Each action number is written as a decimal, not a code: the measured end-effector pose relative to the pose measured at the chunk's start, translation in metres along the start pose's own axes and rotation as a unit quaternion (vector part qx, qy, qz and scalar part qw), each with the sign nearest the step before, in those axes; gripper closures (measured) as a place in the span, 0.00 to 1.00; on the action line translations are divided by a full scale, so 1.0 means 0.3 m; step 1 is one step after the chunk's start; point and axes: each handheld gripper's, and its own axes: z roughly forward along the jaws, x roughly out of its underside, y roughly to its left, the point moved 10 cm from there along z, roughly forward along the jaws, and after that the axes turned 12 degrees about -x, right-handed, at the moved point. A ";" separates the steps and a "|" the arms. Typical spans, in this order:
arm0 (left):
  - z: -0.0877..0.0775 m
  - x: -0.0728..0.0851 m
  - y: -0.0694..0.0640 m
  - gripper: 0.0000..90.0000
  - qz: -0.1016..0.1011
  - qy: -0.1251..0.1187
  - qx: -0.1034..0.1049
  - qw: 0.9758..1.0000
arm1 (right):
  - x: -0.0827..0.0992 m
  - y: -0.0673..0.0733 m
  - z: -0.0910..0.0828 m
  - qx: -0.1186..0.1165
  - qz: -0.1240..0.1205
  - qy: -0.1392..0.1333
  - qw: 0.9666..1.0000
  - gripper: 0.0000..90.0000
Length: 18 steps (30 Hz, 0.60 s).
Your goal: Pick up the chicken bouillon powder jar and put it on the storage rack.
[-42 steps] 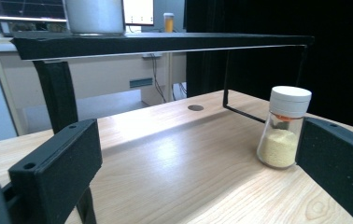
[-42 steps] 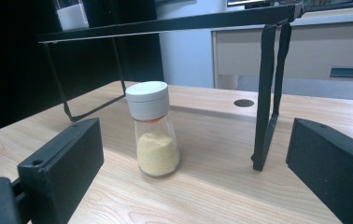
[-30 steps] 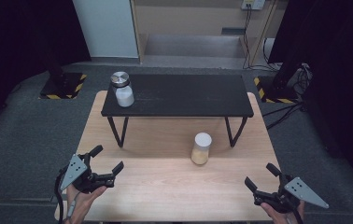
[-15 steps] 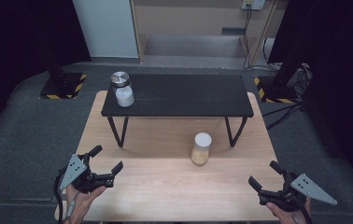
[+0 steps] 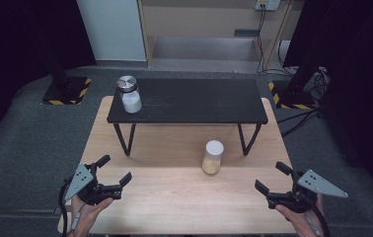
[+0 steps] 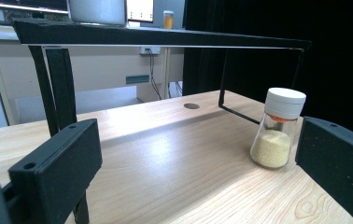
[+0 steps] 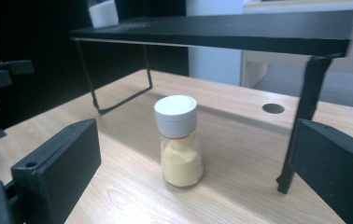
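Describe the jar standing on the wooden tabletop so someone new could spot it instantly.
On the light wooden table, just in front of the black metal shelf, stands a small clear glass jar with a white cap, half full of yellow powder. The silver-lidded jar sits on the shelf instead.

Overhead illumination falls on the wooden table, which reads bright and evenly lit, while the surrounding floor and side curtains sink into near-black. The black shelf casts a soft-edged shadow band on the wood beneath it; a pale sheen — diffuse glare — lies on the tabletop in the left gripper view. The spice jar is sharp in the right gripper view, its glass carrying faint highlights. Near jaws appear soft and matte, slightly out of focus. Background furniture is mildly blurred — the high view shows light grain, with straight lines bowing little at the edges.
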 end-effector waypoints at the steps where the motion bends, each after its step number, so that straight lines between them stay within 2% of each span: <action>1: 0.000 0.000 0.000 0.00 0.000 0.000 0.000 1.000 | -0.004 -0.001 0.005 -0.001 -0.001 0.003 1.000 0.02; 7: 0.000 0.001 0.003 0.00 -0.003 -0.001 -0.001 1.000 | -0.040 -0.020 0.075 -0.015 0.002 0.028 1.000 0.03; 11: -0.001 0.001 0.001 0.00 -0.002 -0.002 0.000 1.000 | -0.058 -0.026 0.122 -0.019 -0.006 0.045 0.999 0.03; 14: -0.001 0.000 -0.001 0.00 0.002 0.000 -0.001 1.000 | -0.067 -0.030 0.156 -0.021 -0.003 0.057 0.998 0.03; 18: -0.001 0.001 0.000 0.00 -0.001 -0.001 -0.001 1.000 | -0.071 -0.039 0.196 -0.021 0.003 0.077 0.997 0.03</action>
